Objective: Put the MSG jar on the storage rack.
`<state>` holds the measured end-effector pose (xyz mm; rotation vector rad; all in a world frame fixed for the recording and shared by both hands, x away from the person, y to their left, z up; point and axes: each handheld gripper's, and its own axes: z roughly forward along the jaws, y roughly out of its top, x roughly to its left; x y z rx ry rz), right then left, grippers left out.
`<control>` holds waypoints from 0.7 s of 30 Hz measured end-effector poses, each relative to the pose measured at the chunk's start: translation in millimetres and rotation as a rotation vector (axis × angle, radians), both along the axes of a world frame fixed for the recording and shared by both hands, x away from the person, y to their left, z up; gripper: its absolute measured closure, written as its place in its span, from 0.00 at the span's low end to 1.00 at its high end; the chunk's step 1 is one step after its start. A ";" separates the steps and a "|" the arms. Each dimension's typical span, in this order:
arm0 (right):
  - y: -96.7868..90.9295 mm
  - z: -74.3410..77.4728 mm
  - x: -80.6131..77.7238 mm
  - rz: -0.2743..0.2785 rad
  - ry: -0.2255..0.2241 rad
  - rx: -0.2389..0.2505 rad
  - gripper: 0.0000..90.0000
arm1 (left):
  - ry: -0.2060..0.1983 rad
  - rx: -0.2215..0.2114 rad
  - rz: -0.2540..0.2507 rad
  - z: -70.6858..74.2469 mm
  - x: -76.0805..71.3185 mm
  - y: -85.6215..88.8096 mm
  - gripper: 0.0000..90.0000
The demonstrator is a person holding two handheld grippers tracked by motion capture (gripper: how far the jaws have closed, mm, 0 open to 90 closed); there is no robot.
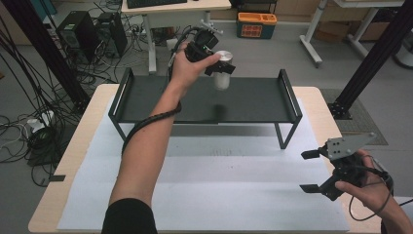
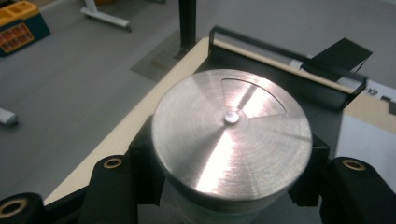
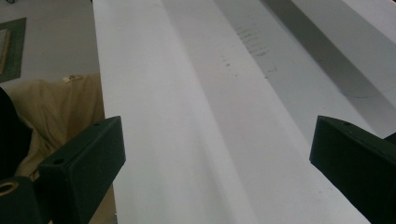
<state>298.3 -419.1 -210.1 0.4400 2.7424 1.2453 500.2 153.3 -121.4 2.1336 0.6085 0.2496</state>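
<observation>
A clear jar with a round brushed-metal lid (image 1: 223,68) hangs above the black shelf (image 1: 253,100), and my left gripper (image 1: 220,68) is shut on it just below the lid. In the left gripper view the metal lid (image 2: 232,133) sits between the two black jaws, which press on the jar's sides. My right gripper (image 1: 310,170) hovers over the table's right front corner, open, with nothing between its jaws. In the right gripper view its fingers (image 3: 81,163) stand wide apart over the white paper sheet (image 3: 187,116).
The black shelf has raised end rails (image 1: 288,87) and stands on legs at the back of the table. A white sheet (image 1: 219,185) covers most of the wooden table (image 1: 316,105). Beyond the table lie cables, a desk and an orange-and-blue box (image 1: 256,24).
</observation>
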 end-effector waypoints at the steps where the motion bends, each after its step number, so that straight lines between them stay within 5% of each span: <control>1: 0.1 0.5 -0.4 -0.005 -0.001 -0.004 0.04 | 0.005 -0.006 0.005 -5.5 1.3 -0.2 0.47; 21: -3.0 -0.2 -4.5 -0.023 -0.008 0.003 0.04 | -0.038 0.009 0.031 -37.7 -2.3 -1.1 0.47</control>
